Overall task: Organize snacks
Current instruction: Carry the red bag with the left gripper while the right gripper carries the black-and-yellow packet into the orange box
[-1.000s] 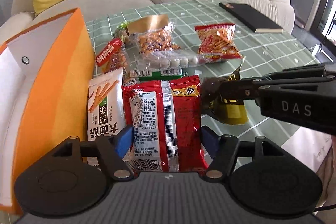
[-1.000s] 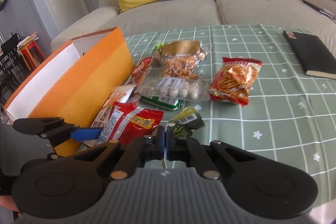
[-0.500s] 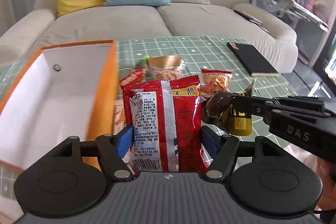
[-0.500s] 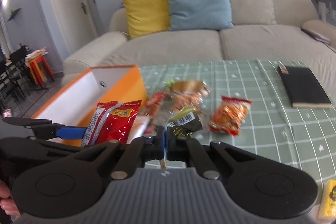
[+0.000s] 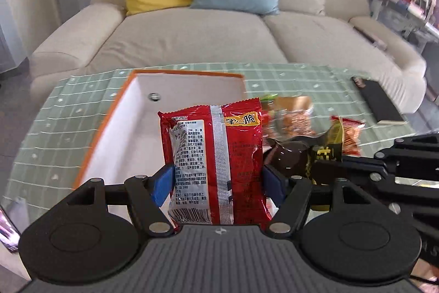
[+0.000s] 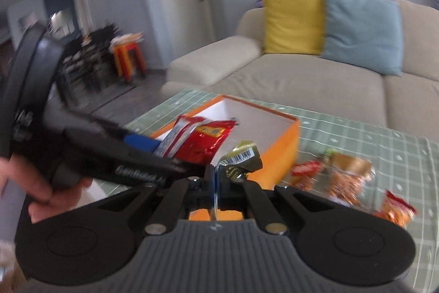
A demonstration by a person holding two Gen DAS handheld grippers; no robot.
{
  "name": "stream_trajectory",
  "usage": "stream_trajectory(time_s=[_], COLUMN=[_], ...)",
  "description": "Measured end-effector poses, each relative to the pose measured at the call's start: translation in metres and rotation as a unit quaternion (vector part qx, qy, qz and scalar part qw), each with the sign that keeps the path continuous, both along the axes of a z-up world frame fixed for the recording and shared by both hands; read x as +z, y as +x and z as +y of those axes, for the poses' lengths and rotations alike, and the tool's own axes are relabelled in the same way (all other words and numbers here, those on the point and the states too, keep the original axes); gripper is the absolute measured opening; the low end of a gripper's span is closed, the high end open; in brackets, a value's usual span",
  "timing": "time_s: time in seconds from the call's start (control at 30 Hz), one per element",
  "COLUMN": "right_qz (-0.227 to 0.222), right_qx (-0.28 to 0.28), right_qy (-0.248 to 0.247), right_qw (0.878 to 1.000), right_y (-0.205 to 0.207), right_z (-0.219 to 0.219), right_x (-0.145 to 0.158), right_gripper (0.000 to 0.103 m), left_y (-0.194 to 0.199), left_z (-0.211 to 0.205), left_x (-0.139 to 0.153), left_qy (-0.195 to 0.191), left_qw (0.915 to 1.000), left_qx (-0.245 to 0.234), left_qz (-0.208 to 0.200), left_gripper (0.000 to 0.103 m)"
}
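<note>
My left gripper is shut on a red snack packet and holds it upright above the near end of the orange box, which is white and empty inside. My right gripper is shut on a small dark brown and gold packet, held in the air just right of the red packet; that packet also shows in the left wrist view. In the right wrist view the red packet and the orange box lie ahead.
Several snack bags lie on the green checked tablecloth right of the box. A black notebook sits at the far right. A beige sofa with a yellow and a blue cushion stands behind the table.
Both grippers have risen and swung left with their packets. The red packet has gone from the table up over the orange box. The dark packet has followed beside it.
</note>
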State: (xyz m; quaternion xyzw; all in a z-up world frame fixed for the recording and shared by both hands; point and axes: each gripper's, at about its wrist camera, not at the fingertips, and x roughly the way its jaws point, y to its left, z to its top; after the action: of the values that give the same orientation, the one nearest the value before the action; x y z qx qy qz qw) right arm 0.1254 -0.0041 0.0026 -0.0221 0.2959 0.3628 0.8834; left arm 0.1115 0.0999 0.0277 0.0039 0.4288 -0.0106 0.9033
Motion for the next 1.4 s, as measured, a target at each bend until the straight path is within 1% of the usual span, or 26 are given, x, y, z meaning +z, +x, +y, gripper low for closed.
stream_trajectory(time_s=[0.1,0.2,0.3,0.47,0.57,0.73,0.83,0.97,1.1,1.4], right_qz=[0.008,0.030,0.053,0.089,0.107,0.134,0.145,0.162,0.167,0.169], right_qx=[0.031,0.060,0.079,0.105,0.126,0.154,0.158,0.160,0.162,0.158], right_qy=[-0.021,-0.041,-0.065,-0.108,-0.131,-0.161,-0.171,-0.181,-0.191,-0.195], right_qw=[0.999,0.997,0.993,0.984,0.977,0.966,0.962,0.957,0.953,0.953], right_y=[0.012,0.029,0.042,0.061,0.066,0.074,0.076,0.080,0.081,0.086], right_z=[0.024,0.046,0.071,0.096,0.109,0.125,0.131,0.134,0.136,0.140], right_x=[0.000,-0.005,-0.012,-0.034,-0.045,-0.060,-0.067,-0.075,-0.080,-0.089], right_gripper=[0.000,0.000,0.000,0.000,0.000,0.000,0.000,0.000,0.000,0.000], left_y=[0.014,0.027,0.040,0.057,0.064,0.068,0.070,0.074,0.075,0.075], left_z=[0.018,0.037,0.052,0.070,0.074,0.070,0.067,0.066,0.065,0.066], left_x=[-0.005,-0.015,-0.030,-0.059,-0.072,-0.087,-0.097,-0.105,-0.109,-0.115], left_qy=[0.013,0.008,0.019,0.036,0.057,0.095,0.112,0.124,0.129,0.137], left_qw=[0.9995,0.9983,0.9961,0.9906,0.9869,0.9802,0.9757,0.9712,0.9679,0.9637], left_qx=[0.003,0.008,0.013,0.022,0.016,-0.008,-0.018,-0.023,-0.028,-0.032], left_qz=[0.029,0.056,0.085,0.130,0.150,0.174,0.187,0.202,0.213,0.227], left_gripper=[0.079,0.079,0.079,0.079,0.079,0.079,0.080,0.080,0.080,0.080])
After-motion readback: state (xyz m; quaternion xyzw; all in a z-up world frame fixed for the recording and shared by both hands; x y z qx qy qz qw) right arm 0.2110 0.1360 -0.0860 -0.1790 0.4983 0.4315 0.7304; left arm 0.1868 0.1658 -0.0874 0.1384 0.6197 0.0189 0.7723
